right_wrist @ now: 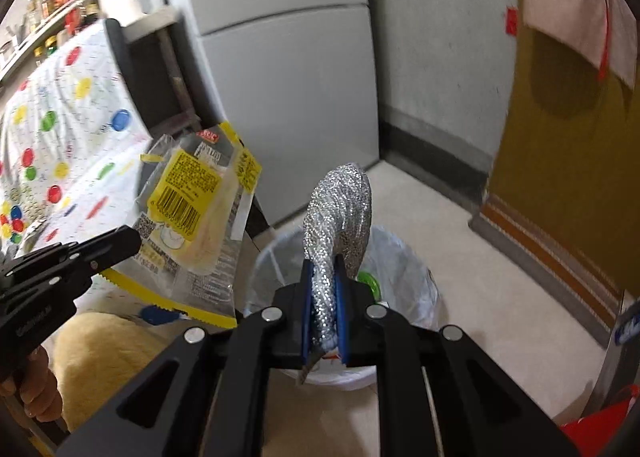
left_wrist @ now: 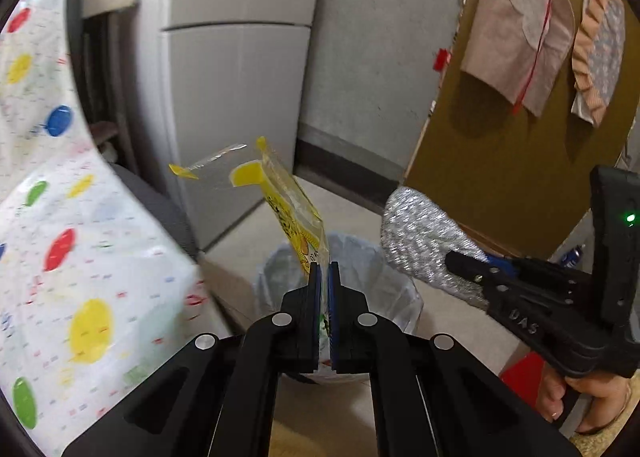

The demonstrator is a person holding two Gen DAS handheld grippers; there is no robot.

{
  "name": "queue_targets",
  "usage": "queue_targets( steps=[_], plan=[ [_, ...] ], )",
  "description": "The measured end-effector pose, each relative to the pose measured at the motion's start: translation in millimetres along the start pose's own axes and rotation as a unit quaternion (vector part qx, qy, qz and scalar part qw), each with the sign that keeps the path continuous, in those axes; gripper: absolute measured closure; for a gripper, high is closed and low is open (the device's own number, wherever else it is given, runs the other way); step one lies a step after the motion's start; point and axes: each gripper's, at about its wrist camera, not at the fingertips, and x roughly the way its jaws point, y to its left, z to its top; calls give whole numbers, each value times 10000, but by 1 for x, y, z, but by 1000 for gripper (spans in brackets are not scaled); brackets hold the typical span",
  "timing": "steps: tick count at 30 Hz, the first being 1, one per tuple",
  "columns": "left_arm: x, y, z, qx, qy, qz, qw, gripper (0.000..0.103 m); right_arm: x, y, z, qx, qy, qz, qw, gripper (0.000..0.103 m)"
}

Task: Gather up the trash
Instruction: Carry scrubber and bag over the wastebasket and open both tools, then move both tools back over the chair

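Yellow wrapper [left_wrist: 294, 213] upright in left gripper's [left_wrist: 324, 269] closed jaws; silver scourer [right_wrist: 340, 213] likewise, right gripper [right_wrist: 325, 269].

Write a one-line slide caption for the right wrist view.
Right gripper holds a silver scrubber over the lined bin.

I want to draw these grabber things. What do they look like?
Each hand-held gripper, left and right, is matte black, with two flat fingers lined with blue pads, angular linkage arms, and round silver pins. The right one shows pale raised lettering and a green light. Bare hands hold them.
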Motion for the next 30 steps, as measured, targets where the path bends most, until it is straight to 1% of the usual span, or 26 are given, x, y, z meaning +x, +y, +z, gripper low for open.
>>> queue_targets(
  steps=[3, 4, 6, 8, 9, 10, 12, 16, 20, 23, 24, 25, 28, 30],
  plan=[
    [22, -3, 5, 4, 180, -55, 9998, 98, 24, -11, 0, 216, 234, 11, 9995, 92],
    [29, -3, 6, 20, 255, -17, 9997, 94, 29, -14, 0, 261, 289, 0, 9992, 92],
    [38, -3, 8, 14, 347, -52, 9994, 93, 41, -20, 1, 326, 337, 10, 9989, 91],
    [45, 0, 10, -52, 420, -66, 9991, 83, 51, -23, 1, 361, 379, -47, 9986, 89],
    [47, 1, 10, -99, 445, -92, 9989, 71, 57, -26, 1, 391, 415, -43, 9984, 85],
    [48, 4, 11, -173, 465, -95, 9987, 63, 62, -28, 1, 426, 440, -68, 9981, 82],
    [49, 10, 13, -324, 454, -76, 9984, 59, 69, -31, 3, 482, 473, -100, 9977, 68],
    [39, 23, 15, -560, 343, 3, 9978, 55, 68, -31, 5, 522, 491, -154, 9973, 67],
    [22, 29, 12, -576, 190, 172, 9980, 51, 45, -25, 9, 429, 283, -218, 9984, 67],
    [3, 38, 10, -577, 77, 378, 9976, 48, 10, -17, 16, 317, -73, -187, 9993, 67],
    [-7, 43, 9, -587, 9, 495, 9970, 45, -6, -12, 21, 249, -251, -160, 9992, 67],
    [-15, 46, 9, -600, -39, 556, 9966, 41, -19, -5, 24, 204, -413, -121, 9989, 67],
    [-44, 59, 5, -608, -194, 872, 9941, 41, -55, 17, 34, 87, -862, 92, 9962, 66],
    [-62, 69, 2, -643, -268, 1023, 9923, 41, -72, 36, 39, -54, -1056, 323, 9939, 66]
  ],
)
